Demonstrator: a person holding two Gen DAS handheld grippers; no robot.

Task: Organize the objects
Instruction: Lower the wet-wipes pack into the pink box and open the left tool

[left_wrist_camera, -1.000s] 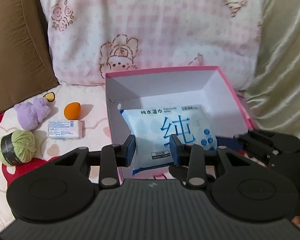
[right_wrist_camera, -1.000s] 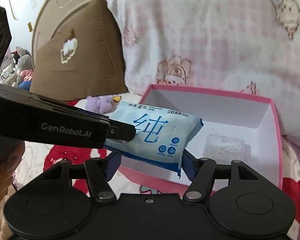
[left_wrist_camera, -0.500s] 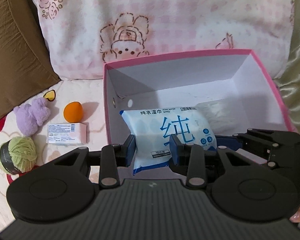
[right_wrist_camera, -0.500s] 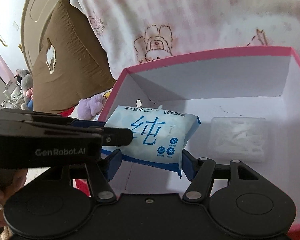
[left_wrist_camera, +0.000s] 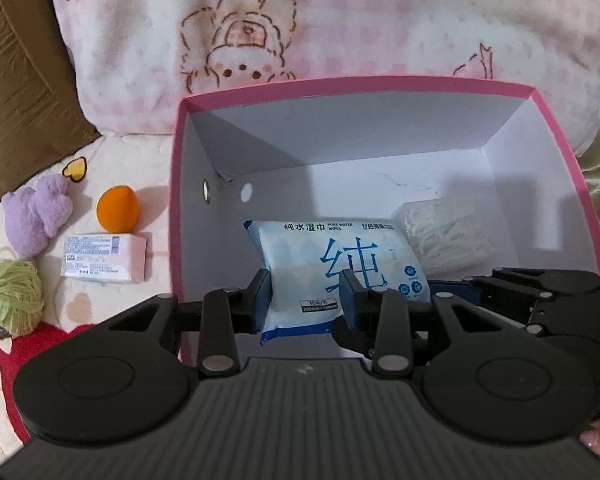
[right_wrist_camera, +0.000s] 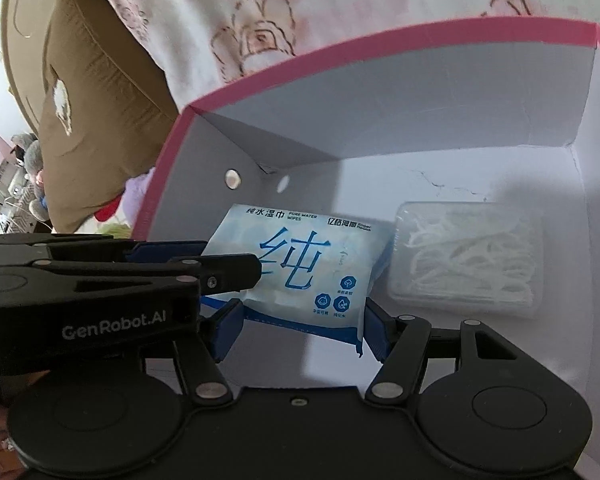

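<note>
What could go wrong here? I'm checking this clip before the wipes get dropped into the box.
1. Both the left claw and the right claw pinch the wipes pack; letting go unevenly could swing or tilt it.
2. The clear packet of white picks lies right beside it in the pink box; the pack may land on it or shove it.
3. The left claw sits close to the box's left wall and might knock it.

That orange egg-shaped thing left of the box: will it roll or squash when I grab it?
The orange sponge looks like a makeup sponge: probably soft, so it may squash between pads. Its rounded teardrop shape may roll or wobble if nudged. It likely weighs little, and soft bedding beneath should damp rolling.
</note>
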